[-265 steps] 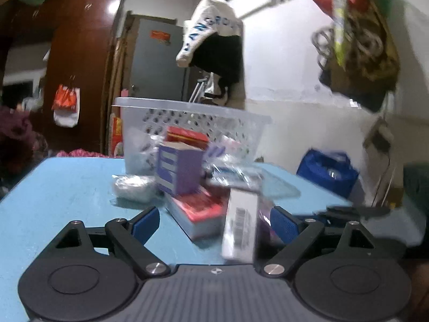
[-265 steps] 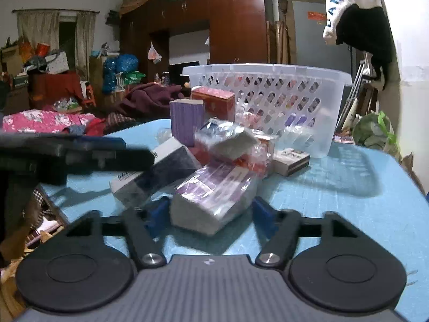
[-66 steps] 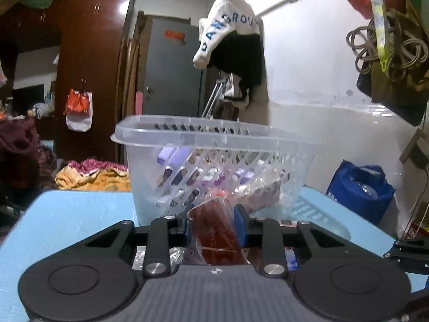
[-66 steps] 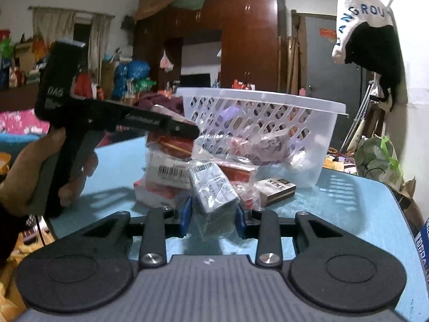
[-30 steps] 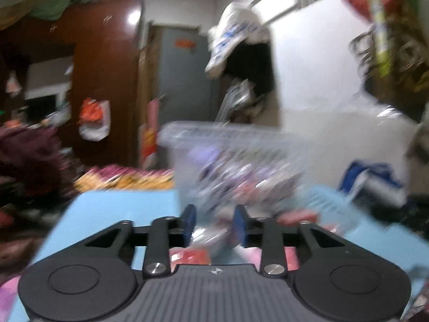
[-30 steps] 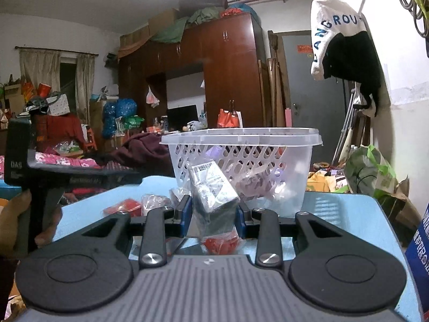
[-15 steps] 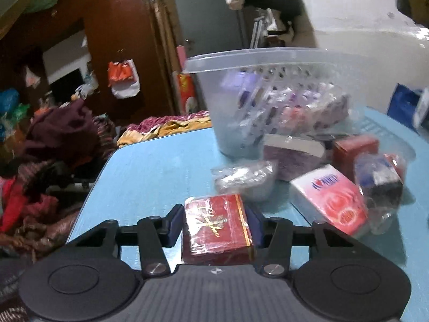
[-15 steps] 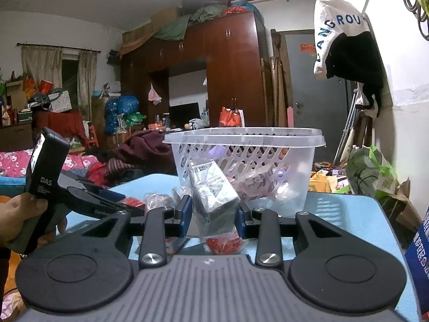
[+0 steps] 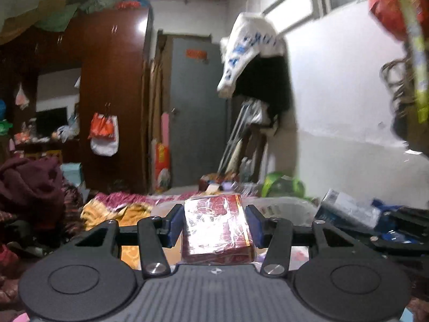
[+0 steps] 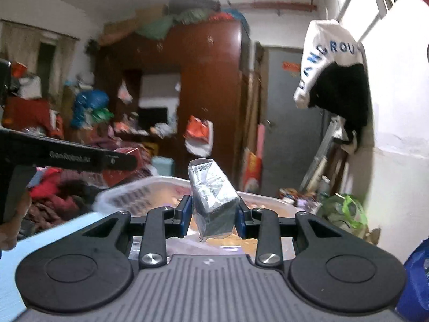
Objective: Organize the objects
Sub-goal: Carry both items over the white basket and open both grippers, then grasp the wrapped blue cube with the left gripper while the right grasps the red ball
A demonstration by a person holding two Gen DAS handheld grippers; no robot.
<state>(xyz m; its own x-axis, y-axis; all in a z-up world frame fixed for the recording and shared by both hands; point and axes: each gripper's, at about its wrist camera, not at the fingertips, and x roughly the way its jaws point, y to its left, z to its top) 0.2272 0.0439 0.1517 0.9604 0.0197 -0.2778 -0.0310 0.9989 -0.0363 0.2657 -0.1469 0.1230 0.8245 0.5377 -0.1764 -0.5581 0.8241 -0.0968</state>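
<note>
Left tongs (image 9: 214, 228): clamped on red box (image 9: 215, 229), long axis running forward along the fingers. Right tongs (image 10: 213, 216): clamped on silver pack (image 10: 211, 204), long axis tilted up and back. Basket (image 10: 150, 187): just ahead of and below both tongs; right tongs seemingly nearer its rim.

A tall dark-red wardrobe (image 10: 211, 86) stood at the back, with bundles of cloth (image 10: 187, 13) heaped on its top; a grey door (image 9: 198, 112) stood just beside it; an orange and white bag (image 9: 103, 134) hung on the wardrobe front; a white and black garment (image 10: 332, 72) hung on the white wall (image 9: 343, 123); a green bag (image 10: 346, 209) lay on the floor below; clothes (image 9: 29, 185) were piled at the left.
</note>
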